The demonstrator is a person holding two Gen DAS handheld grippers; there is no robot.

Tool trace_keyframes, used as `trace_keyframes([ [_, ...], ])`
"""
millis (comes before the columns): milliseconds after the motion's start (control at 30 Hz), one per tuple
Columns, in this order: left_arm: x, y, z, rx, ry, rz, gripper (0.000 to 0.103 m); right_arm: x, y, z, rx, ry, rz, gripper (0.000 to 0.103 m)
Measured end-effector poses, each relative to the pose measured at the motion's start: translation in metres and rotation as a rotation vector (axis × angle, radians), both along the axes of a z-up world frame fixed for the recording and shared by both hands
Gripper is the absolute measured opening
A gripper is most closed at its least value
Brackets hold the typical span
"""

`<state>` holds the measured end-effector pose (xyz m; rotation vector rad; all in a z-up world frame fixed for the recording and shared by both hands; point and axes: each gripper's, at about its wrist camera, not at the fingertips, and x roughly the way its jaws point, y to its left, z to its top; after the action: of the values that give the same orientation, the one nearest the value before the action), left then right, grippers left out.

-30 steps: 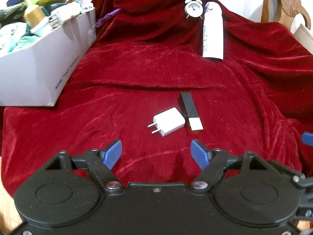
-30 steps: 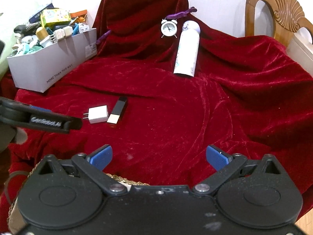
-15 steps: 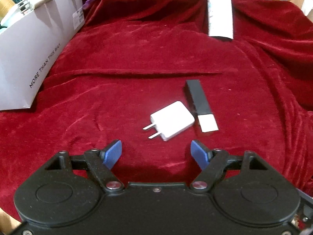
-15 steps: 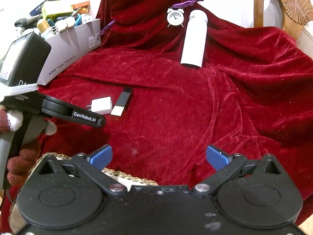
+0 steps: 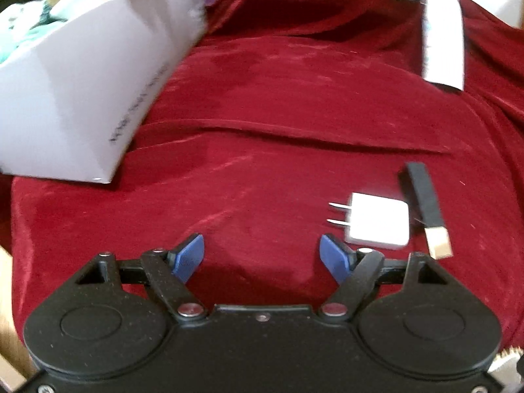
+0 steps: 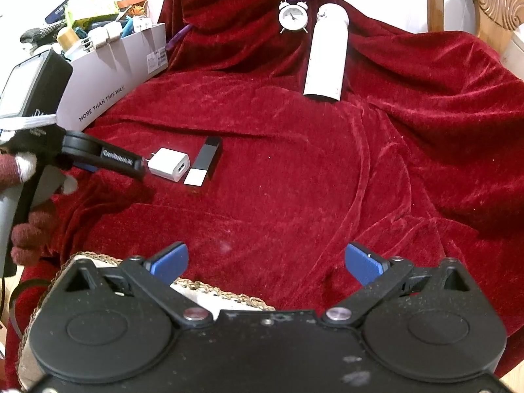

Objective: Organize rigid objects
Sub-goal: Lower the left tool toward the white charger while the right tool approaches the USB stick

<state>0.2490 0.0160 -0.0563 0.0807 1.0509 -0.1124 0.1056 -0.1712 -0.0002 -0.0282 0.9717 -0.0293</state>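
Standing at the far left, a grey cardboard box is crammed with small household bits, its open top facing up; it reads as the sorting bin, set at the cloth's edge within easy reach. A gloved hand grips the handle of the left gripper, which tilts down toward the red velvet cloth. Jaws about half spread, nothing between the blue pads; only cloth shows in the gap.

Just right of those fingertips lies the white charger plug, flat, prongs pointing left toward the gripper. In the right wrist view the near finger tip sits right at the prongs; contact cannot be told. Black-and-white stick lies immediately beside the plug on its right, roughly parallel, possibly touching.

Judgement: left jaws are not yet centred on the plug, which sits off to their right, so they need shifting across before closing. Risk: nudging the stick.

Farther back, a white alarm clock and a white bottle rest against the raised drape, well apart from the plug.

Right gripper hovers low over a woven basket rim, jaws wide, empty, apparently waiting.
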Motion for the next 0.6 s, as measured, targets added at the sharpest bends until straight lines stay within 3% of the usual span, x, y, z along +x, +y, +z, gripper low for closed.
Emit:
trace_keyframes([
  [133,-0.004,0.001,0.003,0.007,-0.011,0.033,0.073,0.001,-0.001,-0.001,0.015,0.006,-0.006,0.102],
  [333,-0.019,-0.017,0.011,-0.061,-0.046,-0.079,0.074,0.006,0.001,-0.005,0.03,0.018,0.003,0.102],
  [600,-0.007,-0.041,0.004,-0.07,-0.029,-0.15,0.075,0.008,0.001,-0.005,0.033,0.022,0.0,0.102],
])
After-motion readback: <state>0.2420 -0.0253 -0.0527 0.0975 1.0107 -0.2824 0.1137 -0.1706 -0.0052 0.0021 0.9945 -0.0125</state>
